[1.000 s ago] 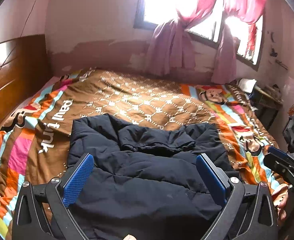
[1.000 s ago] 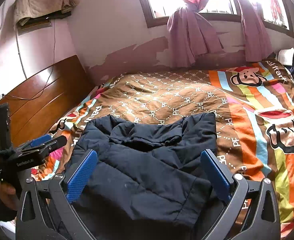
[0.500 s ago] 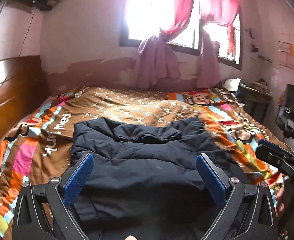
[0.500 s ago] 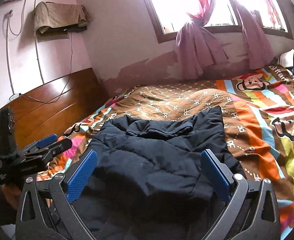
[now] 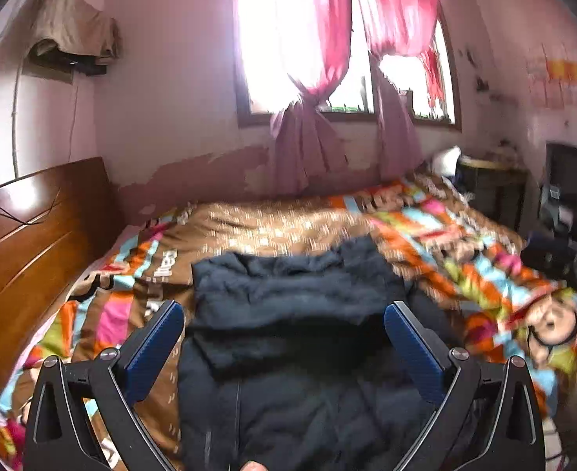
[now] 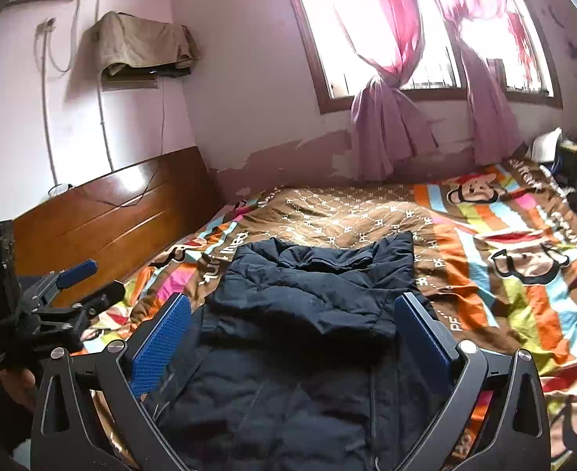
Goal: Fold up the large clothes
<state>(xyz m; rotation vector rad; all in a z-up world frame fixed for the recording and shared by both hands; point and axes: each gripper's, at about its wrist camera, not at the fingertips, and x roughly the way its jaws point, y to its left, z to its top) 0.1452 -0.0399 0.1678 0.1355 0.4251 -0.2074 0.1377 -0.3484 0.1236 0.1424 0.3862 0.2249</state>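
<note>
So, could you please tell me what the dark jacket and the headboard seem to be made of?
Dark jacket: likely padded synthetic fabric, matte navy, with puffy quilted creases. Headboard: apparently varnished wood, reddish-brown, glossy with window glare and carved grooves.

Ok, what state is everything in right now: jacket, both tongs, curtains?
Jacket: lying on the bed, partly folded, held by neither tongs.
Left tongs: open, empty, above the jacket.
Right tongs: open, empty, above the jacket.
Curtains: tied back, window uncovered.
</note>
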